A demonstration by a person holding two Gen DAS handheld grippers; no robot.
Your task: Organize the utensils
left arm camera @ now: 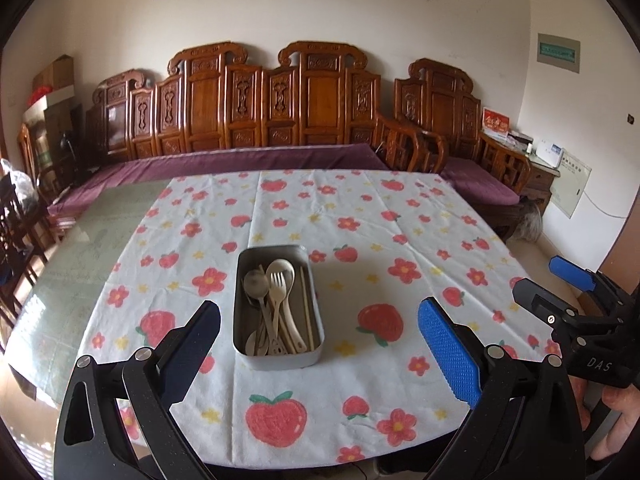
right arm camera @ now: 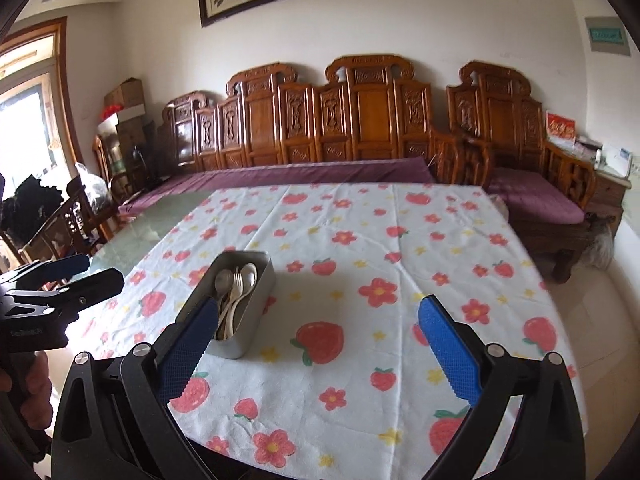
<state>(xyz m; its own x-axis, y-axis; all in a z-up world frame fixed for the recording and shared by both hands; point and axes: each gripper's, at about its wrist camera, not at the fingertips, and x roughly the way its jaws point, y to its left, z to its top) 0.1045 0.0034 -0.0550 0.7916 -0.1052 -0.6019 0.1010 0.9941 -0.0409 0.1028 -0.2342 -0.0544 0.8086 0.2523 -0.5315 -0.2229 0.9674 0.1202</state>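
The left tongs (left arm camera: 320, 354) hang released, wide apart, low over the near edge of the table (left arm camera: 80, 248), with the tin (left arm camera: 279, 356) straight ahead between the 2 fingers. The tin is a shallow metal box with rounded corners and a dull grey shine, sitting on a soft, creased tablecloth (left arm camera: 400, 208) printed with red flowers and strawberries. Inside lie the utensils: a steel spoon (left arm camera: 256, 284), a pale plastic fork (left arm camera: 279, 284), a cream spoon (left arm camera: 281, 270) and thin wooden chopsticks (left arm camera: 306, 308), piled loosely and crossing each other. Further right, the right tongs (right arm camera: 320, 354) are also released and grasp nothing; from that side the tin sits to their left, just past the left finger.

The likely trouble, as I judge it, is the tangle: lifting 1 slim handle could drag another out or tip the light tin. The smooth steel and plastic could slip from the ribbed blue pads (left arm camera: 450, 354), and the loose cloth could bunch if the tin is pushed.
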